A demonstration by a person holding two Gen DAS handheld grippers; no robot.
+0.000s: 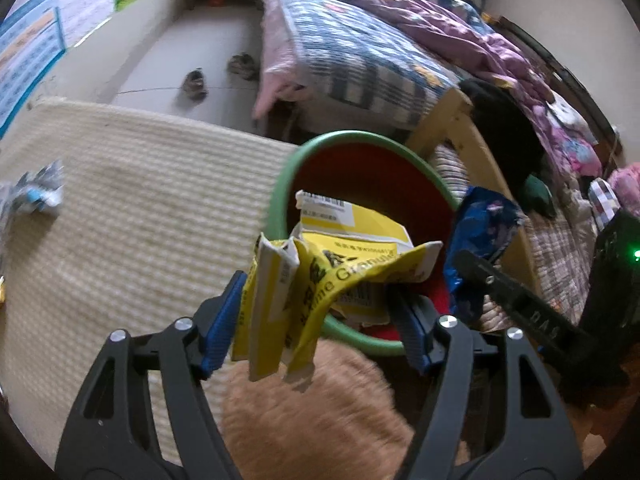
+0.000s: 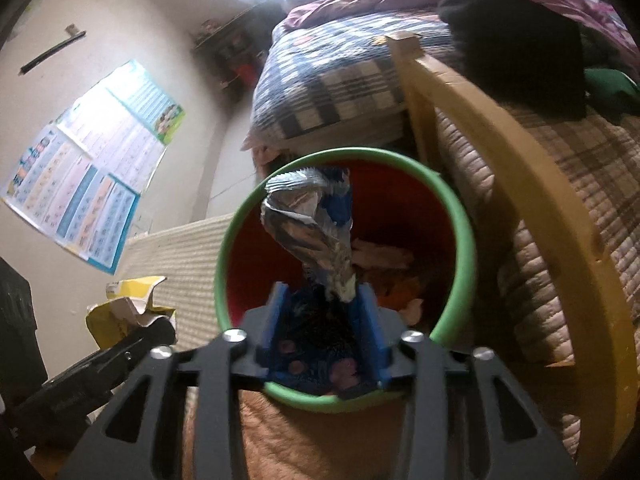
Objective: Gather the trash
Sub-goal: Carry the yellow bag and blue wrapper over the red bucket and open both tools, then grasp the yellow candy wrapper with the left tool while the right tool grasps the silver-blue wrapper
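Crumpled yellow packet (image 1: 320,280), held between the jaws of the left gripper (image 1: 320,320): the jaws stand fairly wide, closed only as far as the packet's bulk allows, and the packet hangs partly below them with its upper flaps projecting forward. Directly ahead of and below these jaws lies the open mouth of the bin (image 1: 288,184), red inside with a green rim; the packet overlaps the near rim rather than the centre.

Blue foil wrapper (image 2: 316,232), pinched at its lower end by the right gripper (image 2: 324,312), whose jaws are drawn close together on it. The wrapper's long axis runs forward along the jaws, its silver inner face twisted toward the far rim of the bin (image 2: 464,216). In the right wrist view the mouth rings the jaws, so the right gripper appears the nearer and better centred; earlier scraps lie at the bottom.

Judgement: both loads are at the release stage; the right needs only to part its jaws, the left probably a short advance first.

Another wrapper (image 1: 36,196) lies to the left of the left jaws on the ribbed mat (image 1: 140,200), uncollected. A bed (image 1: 352,52) stands beyond.
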